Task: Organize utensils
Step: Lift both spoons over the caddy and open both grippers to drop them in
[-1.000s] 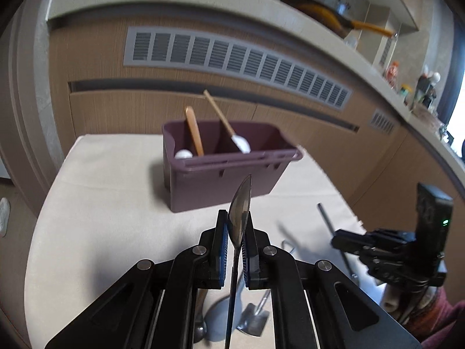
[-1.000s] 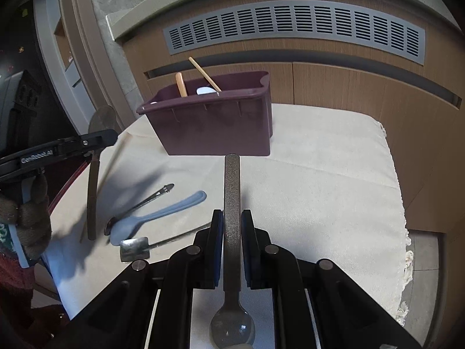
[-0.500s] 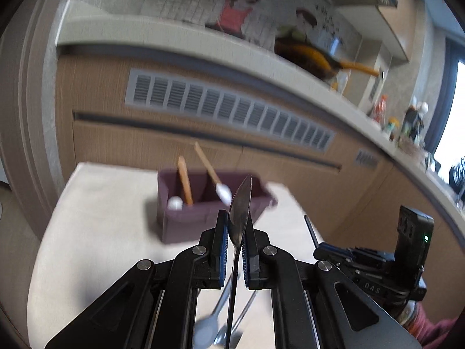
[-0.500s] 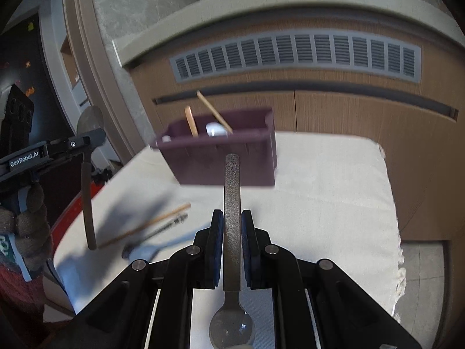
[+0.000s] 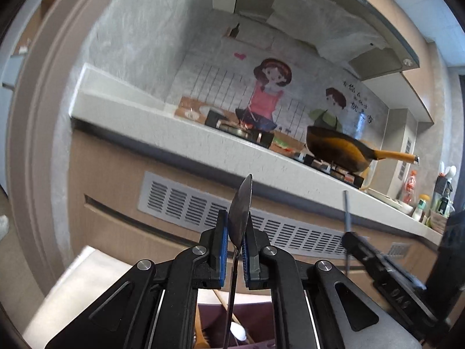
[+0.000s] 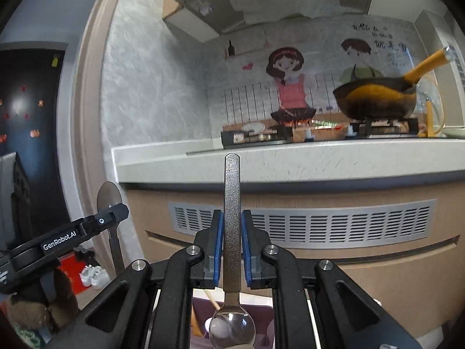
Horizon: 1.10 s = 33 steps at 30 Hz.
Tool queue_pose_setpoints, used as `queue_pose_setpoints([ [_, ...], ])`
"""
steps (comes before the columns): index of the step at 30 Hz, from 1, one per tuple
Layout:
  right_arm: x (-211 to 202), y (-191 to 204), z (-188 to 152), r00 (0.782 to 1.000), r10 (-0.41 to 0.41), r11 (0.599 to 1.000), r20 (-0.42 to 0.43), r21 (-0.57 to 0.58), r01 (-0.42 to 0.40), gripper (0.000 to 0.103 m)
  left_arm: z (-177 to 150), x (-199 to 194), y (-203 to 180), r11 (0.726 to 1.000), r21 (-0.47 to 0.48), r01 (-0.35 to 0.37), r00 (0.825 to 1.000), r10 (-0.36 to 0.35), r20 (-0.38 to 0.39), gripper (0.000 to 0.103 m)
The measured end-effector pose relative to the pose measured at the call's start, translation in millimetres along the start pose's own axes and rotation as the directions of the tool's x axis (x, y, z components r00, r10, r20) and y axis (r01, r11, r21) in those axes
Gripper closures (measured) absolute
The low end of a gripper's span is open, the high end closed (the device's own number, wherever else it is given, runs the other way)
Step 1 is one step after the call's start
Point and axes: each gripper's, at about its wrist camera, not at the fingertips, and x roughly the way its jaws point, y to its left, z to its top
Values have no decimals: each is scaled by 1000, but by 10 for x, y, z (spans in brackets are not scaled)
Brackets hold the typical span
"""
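Observation:
My left gripper (image 5: 232, 241) is shut on a metal spoon (image 5: 240, 212), bowl up and handle hanging down over the purple utensil caddy (image 5: 258, 322) just below. The caddy holds wooden-handled utensils (image 5: 222, 299) and a white spoon (image 5: 238, 333). My right gripper (image 6: 232, 238) is shut on a second metal spoon (image 6: 232, 203), handle up and bowl down (image 6: 232, 327), over the same caddy (image 6: 200, 311). The left gripper with its spoon shows at the left of the right wrist view (image 6: 109, 218). The right gripper shows at the right of the left wrist view (image 5: 348, 237).
A kitchen counter (image 5: 203, 142) with a stove and an orange wok (image 5: 337, 151) runs behind, above wooden cabinets with a grey vent grille (image 6: 319, 221). The cloth-covered table (image 5: 87, 279) shows at lower left. Bottles stand at far right (image 5: 421, 203).
Both grippers have risen and moved forward over the caddy, tilting up; the table and loose utensils have dropped out of view. Both spoons stay gripped.

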Motion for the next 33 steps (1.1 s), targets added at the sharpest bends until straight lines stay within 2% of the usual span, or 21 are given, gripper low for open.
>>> queue_pose_setpoints([
  [5, 374, -143, -165, 998, 3, 1000, -55, 31, -1, 92, -121, 296, 115, 999, -43, -8, 999, 7, -38, 94],
  [11, 603, -197, -366, 996, -21, 999, -85, 28, 23, 92, -221, 521, 150, 998, -64, -3, 998, -1, -59, 94],
  [17, 712, -227, -556, 994, -87, 996, -64, 30, 89, 91, -378, 622, 158, 997, -68, 21, 998, -25, -59, 94],
  [19, 703, -268, -654, 993, -56, 997, -106, 51, 62, 90, -472, 594, 195, 997, -70, 43, 996, -48, -76, 92],
  [20, 681, -285, -698, 989, -28, 997, -145, 60, 37, 84, -504, 560, 206, 996, -68, 51, 995, -56, -82, 89],
  [21, 652, -293, -726, 985, -16, 998, -169, 61, 27, 79, -552, 503, 223, 997, -57, 56, 994, -61, -89, 78],
  [22, 593, -298, -753, 983, -12, 998, -182, 60, 24, 78, -590, 446, 236, 998, -45, 51, 994, -55, -97, 63],
  [24, 425, -306, -777, 983, -11, 998, -186, 58, 22, 75, -639, 347, 273, 998, -33, 49, 991, -53, -122, 51],
  [26, 246, -297, -766, 983, -23, 999, -182, 44, 31, 70, -647, 261, 310, 999, -33, 43, 988, -48, -149, 51],
  [28, 104, -280, -756, 981, -40, 999, -192, 28, 47, 70, -626, 127, 362, 999, -39, 13, 986, -19, -166, 51],
  [33, -197, -241, -841, 954, -23, 998, -297, 44, 38, 68, -643, -287, 501, 999, -13, -53, 977, 49, -209, 51],
])
